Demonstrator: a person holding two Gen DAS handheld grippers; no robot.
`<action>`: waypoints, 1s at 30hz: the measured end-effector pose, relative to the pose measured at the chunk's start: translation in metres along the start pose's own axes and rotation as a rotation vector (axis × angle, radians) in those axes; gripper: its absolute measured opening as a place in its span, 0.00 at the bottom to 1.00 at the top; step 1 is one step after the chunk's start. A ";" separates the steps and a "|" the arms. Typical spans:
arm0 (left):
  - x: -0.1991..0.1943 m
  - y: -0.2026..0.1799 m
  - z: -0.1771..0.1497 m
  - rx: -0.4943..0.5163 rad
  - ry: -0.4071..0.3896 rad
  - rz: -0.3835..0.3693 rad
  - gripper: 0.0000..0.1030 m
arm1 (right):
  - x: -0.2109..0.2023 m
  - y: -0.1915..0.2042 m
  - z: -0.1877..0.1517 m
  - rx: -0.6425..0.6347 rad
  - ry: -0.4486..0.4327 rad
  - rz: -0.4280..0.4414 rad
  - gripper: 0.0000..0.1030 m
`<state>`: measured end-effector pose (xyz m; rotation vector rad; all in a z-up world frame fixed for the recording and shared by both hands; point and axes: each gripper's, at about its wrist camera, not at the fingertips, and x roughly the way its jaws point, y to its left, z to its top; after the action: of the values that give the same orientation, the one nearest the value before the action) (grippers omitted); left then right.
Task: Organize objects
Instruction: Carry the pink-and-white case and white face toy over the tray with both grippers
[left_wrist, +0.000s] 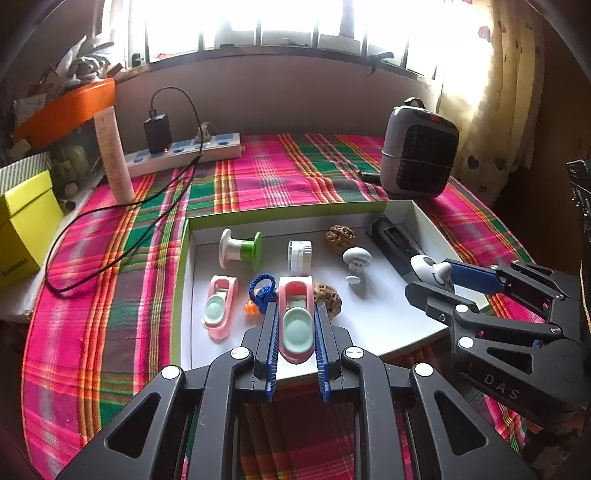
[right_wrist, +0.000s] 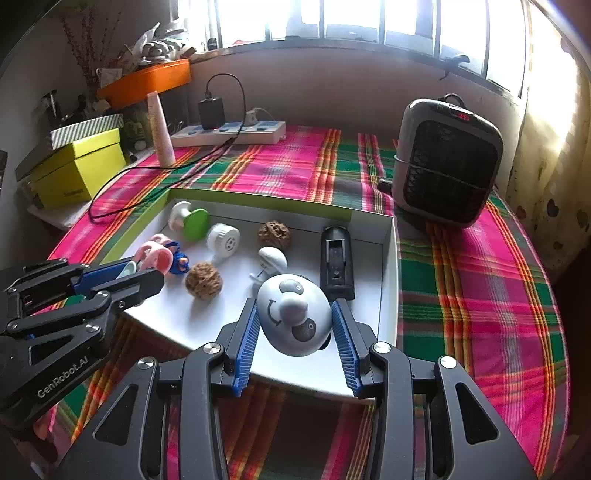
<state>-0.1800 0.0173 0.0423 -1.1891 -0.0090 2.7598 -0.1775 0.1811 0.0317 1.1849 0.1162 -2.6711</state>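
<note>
Pinched by the long sides in the left gripper (left_wrist: 295, 332), pink clip (left_wrist: 295, 321), rigid, light plastic, above white tray (left_wrist: 369, 325); clamped at its widest between right gripper (right_wrist: 295, 332) pads, grey egg-shaped toy (right_wrist: 293, 319), smooth, likely slippery, over the tray's near edge.

1. The left gripper (left_wrist: 295, 332) is clamped on a pink case (left_wrist: 295, 325) over the white tray (left_wrist: 388, 325).
2. At two o'clock, the right gripper (left_wrist: 439, 277) grips a grey toy (left_wrist: 428, 267).
3. A second pink case (left_wrist: 220, 306) lies at nine o'clock.
</note>
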 end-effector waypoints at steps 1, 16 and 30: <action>0.002 0.000 0.001 -0.002 0.003 0.001 0.15 | 0.003 -0.001 0.001 0.001 0.004 -0.001 0.40; 0.025 0.003 -0.001 -0.020 0.046 0.012 0.15 | 0.024 0.000 0.007 -0.007 0.035 0.016 0.40; 0.031 0.005 -0.002 -0.028 0.060 0.011 0.15 | 0.026 -0.001 0.009 -0.011 0.030 0.019 0.40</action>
<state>-0.2002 0.0165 0.0182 -1.2826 -0.0354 2.7403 -0.2013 0.1764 0.0182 1.2169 0.1232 -2.6343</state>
